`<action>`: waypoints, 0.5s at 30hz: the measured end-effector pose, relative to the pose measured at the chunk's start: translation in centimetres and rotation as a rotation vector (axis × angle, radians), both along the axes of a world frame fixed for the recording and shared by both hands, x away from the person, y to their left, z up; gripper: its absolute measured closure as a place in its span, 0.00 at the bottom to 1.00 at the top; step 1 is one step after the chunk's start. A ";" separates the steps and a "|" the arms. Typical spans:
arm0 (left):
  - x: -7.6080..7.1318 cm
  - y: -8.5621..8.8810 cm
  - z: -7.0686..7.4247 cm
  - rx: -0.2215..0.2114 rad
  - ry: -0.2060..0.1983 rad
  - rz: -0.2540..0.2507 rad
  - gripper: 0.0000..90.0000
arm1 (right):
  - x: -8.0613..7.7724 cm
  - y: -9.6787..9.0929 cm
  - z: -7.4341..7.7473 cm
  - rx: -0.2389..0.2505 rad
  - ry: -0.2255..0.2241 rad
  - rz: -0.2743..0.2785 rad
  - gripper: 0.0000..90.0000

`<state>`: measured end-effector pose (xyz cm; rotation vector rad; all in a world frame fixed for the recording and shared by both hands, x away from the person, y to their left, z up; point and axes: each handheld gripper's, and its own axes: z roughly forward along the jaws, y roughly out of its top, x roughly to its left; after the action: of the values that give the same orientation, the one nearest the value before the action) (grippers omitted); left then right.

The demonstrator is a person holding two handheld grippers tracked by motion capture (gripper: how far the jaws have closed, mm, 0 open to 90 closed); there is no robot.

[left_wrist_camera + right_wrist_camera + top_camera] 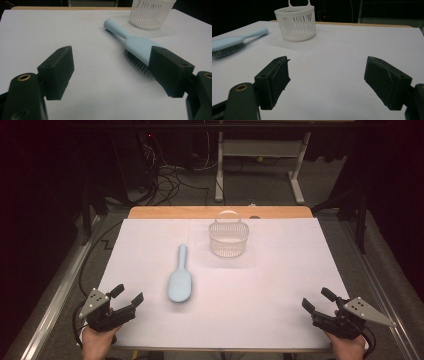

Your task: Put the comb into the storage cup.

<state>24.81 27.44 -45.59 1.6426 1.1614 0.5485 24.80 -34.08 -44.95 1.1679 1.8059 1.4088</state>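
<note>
High view puts your left gripper (128, 294) at about seven o'clock on the white table sheet (280, 285), its jaws spread wide with nothing between them; your left hand (97, 340) grips it at the near edge. Ahead of it, toward the centre, lies the pale blue plastic hairbrush (180, 276), bristles down on the sheet, its rounded handle pointing to twelve o'clock and its broad head toward you. In the left gripper view the brush (136, 42) runs on a slant, the dark bristles showing under the head, with the far end of the head hidden behind the right-hand jaw. That gripper (112, 72) is well open and grasps nothing.

Farther right and toward one o'clock from the brush stands the white slotted plastic basket (229, 237) with a looped handle, upright, near the brush handle but apart from it. Bare sheet lies between the basket and brush and both grippers. Beyond the sheet a strip of light wooden tabletop (220, 212) shows at twelve o'clock.

Your right gripper (317, 299) sits at about five o'clock, held by your right hand (347, 345), jaws wide and empty. From the right gripper view (325, 81) the basket (295, 23) is at eleven o'clock and the brush (234, 42) at ten.
</note>
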 end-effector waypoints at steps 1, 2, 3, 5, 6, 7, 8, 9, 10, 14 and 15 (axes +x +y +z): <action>0.0 0.0 0.0 0.004 0.002 -0.001 0.23 | 0.0 0.0 0.0 -0.001 0.002 0.001 0.23; 0.0 0.0 0.0 0.006 0.001 -0.001 0.23 | 0.0 0.0 0.0 0.001 0.002 0.002 0.23; 0.0 0.0 0.0 0.006 0.001 -0.001 0.23 | 0.0 0.0 0.0 0.001 0.002 0.002 0.23; -0.1 0.0 0.0 0.001 -0.001 -0.006 0.23 | 0.0 0.0 0.0 0.001 -0.002 0.005 0.23; -0.1 0.0 -0.1 -0.006 -0.004 -0.010 0.23 | 0.0 0.0 0.1 0.002 -0.004 0.006 0.23; -0.2 0.0 -0.1 -0.015 -0.005 -0.011 0.23 | 0.0 0.0 0.1 0.004 -0.002 0.001 0.23; -0.2 0.0 0.0 -0.017 -0.007 -0.012 0.23 | 0.0 0.0 0.1 0.004 -0.002 0.001 0.23; -0.2 0.0 0.0 -0.012 -0.008 -0.012 0.23 | 0.1 -0.1 0.1 0.008 0.001 0.000 0.23; -0.2 0.0 0.0 -0.009 -0.011 -0.011 0.23 | 0.1 -0.1 0.1 0.010 0.001 0.000 0.23; -0.1 -0.1 0.0 -0.004 -0.016 -0.014 0.23 | -0.1 -0.2 0.1 0.006 -0.006 0.002 0.23; -0.1 -0.1 0.0 -0.004 -0.016 -0.014 0.22 | -0.1 -0.2 0.1 0.006 -0.006 0.002 0.23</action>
<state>24.70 27.29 -45.61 1.6393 1.1373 0.5494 24.69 -34.25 -44.84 1.1646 1.8005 1.4179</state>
